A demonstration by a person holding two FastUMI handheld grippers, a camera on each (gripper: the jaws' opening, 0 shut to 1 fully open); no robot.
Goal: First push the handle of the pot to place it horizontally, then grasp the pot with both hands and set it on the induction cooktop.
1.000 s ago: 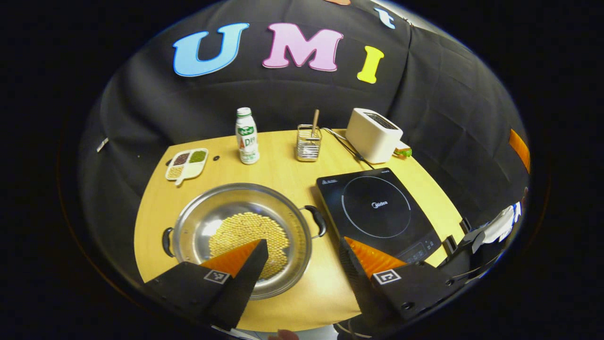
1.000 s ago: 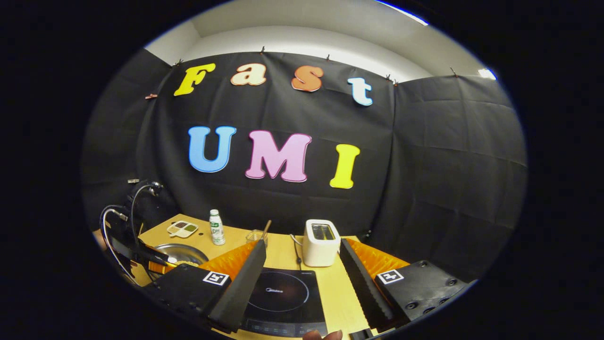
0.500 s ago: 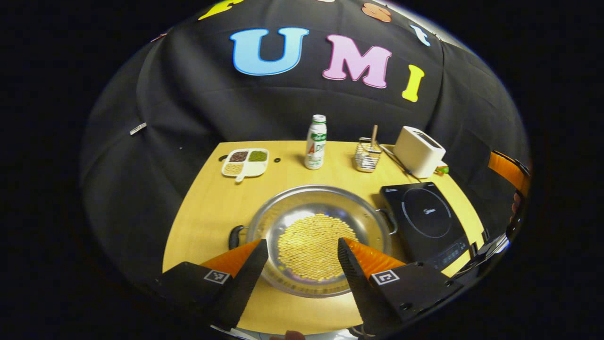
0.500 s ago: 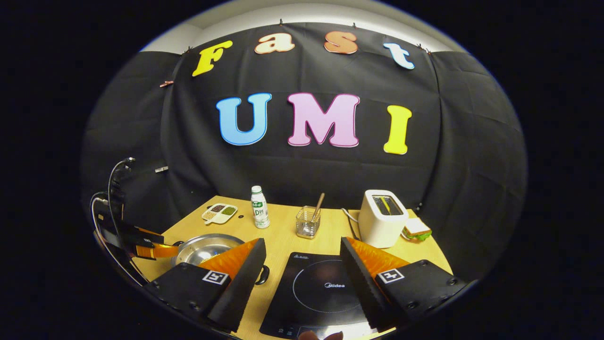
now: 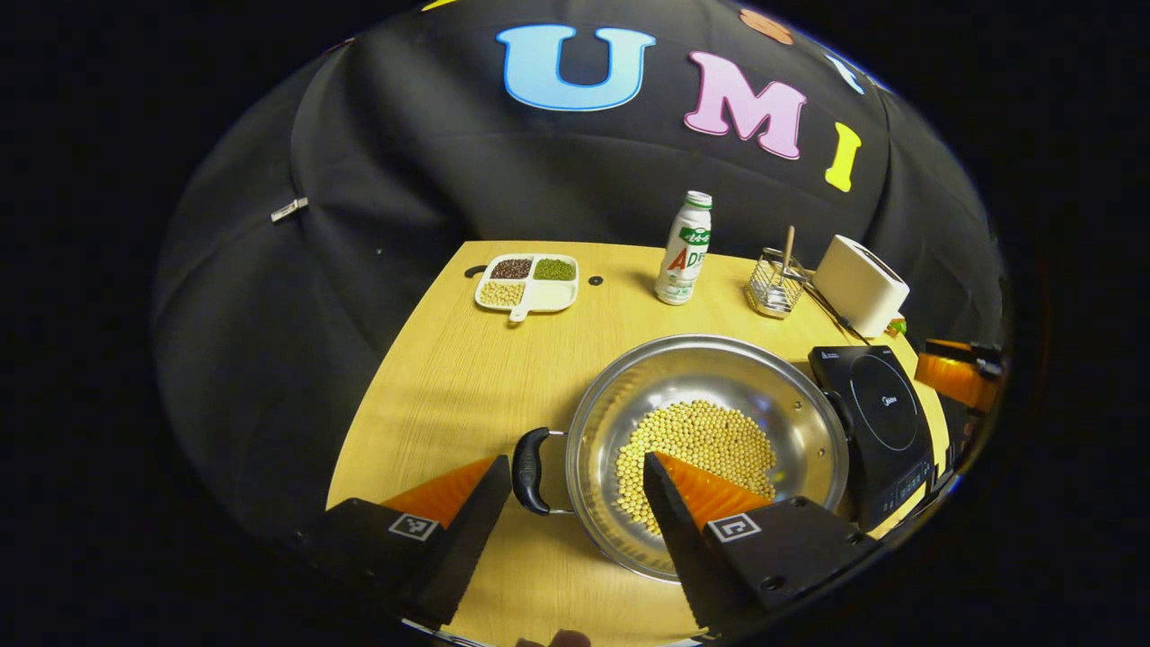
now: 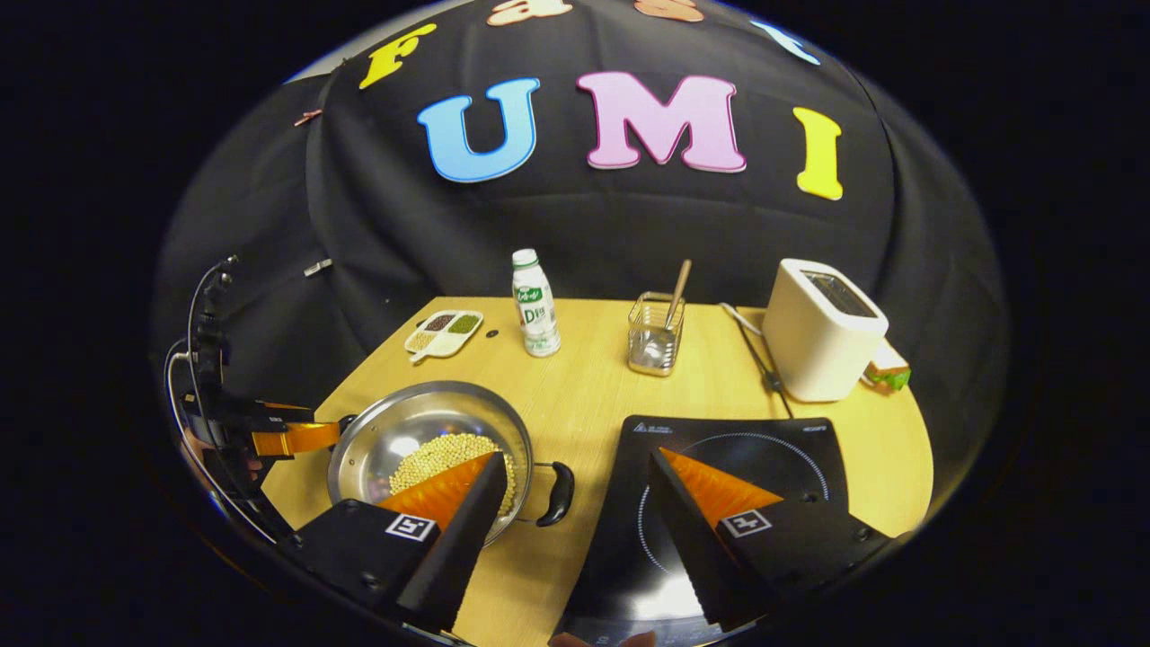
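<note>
You get even, bright light from above on the worktop (image 5: 449,377), while the cloth wall stays dim. Glare sits on the induction cooktop (image 6: 665,598) near your right fingers and inside the pot (image 5: 719,377). Straight edges bow toward the rim; focus is sharp throughout.

Left gripper (image 5: 575,472): jaws spread wide, nothing between the fingers (image 5: 454,517), tilted down over the near table edge; a fingertip of the holding hand (image 5: 568,639) shows at the bottom. Right gripper (image 6: 575,472): jaws likewise wide apart, empty, pitched down; holder's fingertips (image 6: 597,639) at bottom edge. In right gripper view, left gripper seen far left w/ cables, low, fingers pointing right. In left gripper view, right gripper's finger (image 5: 954,377) at far right.
</note>
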